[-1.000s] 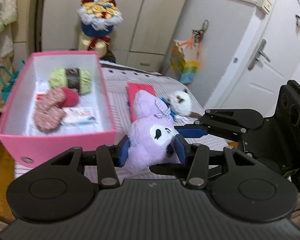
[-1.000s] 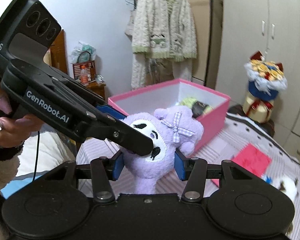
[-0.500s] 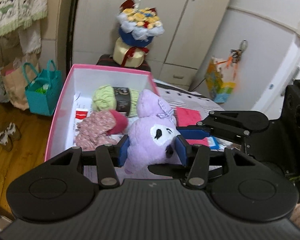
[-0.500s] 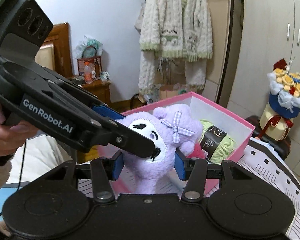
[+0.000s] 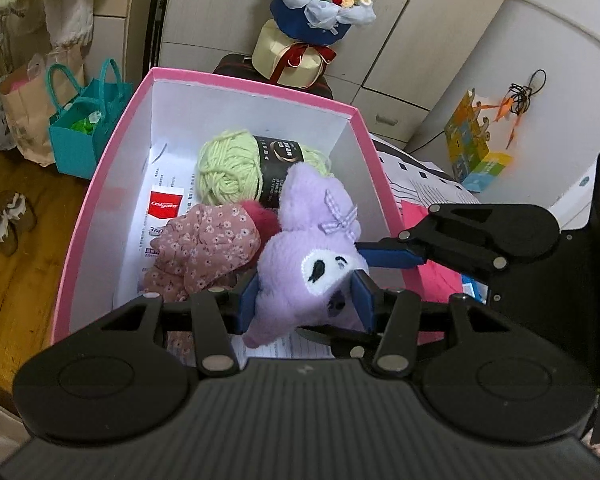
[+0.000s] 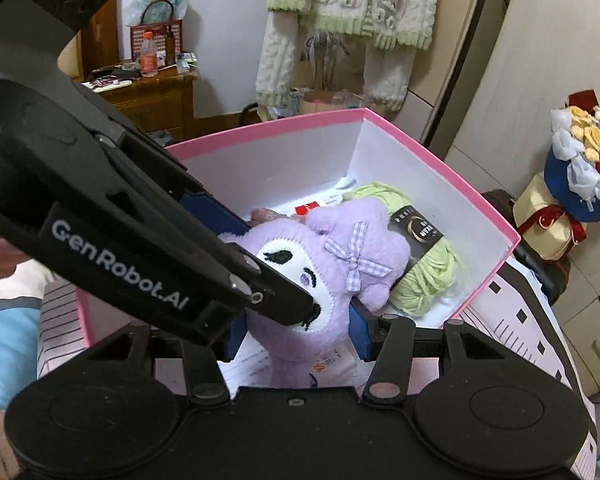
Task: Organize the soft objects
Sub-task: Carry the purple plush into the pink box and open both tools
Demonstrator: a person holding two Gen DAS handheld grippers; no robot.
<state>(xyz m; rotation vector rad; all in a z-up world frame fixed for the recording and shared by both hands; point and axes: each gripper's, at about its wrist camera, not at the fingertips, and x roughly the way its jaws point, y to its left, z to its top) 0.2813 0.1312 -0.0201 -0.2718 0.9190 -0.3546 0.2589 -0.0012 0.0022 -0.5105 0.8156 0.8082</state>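
A purple plush toy [image 5: 300,264] with a white face and a checked bow hangs over the pink box [image 5: 100,184]. My left gripper [image 5: 306,300] is shut on its lower body. My right gripper [image 6: 296,332] is shut on it too, and its blue fingers [image 5: 392,256] reach in from the right in the left wrist view. Inside the box lie a green yarn ball [image 5: 228,168], a floral fabric piece [image 5: 204,252] and a toothpaste carton [image 5: 166,204]. In the right wrist view the plush toy [image 6: 328,272] covers part of the yarn ball [image 6: 428,280] in the pink box [image 6: 440,168].
A flower bouquet on a cream box [image 5: 320,20] stands behind the pink box. A teal bag [image 5: 84,128] and a paper bag sit on the wooden floor at left. A striped bedsheet [image 6: 516,320] lies under the box. Knitted clothes [image 6: 352,20] hang at the back.
Both grippers have carried the plush toy from over the bed to over the pink box and tilted downward. The box now fills the middle of both views.
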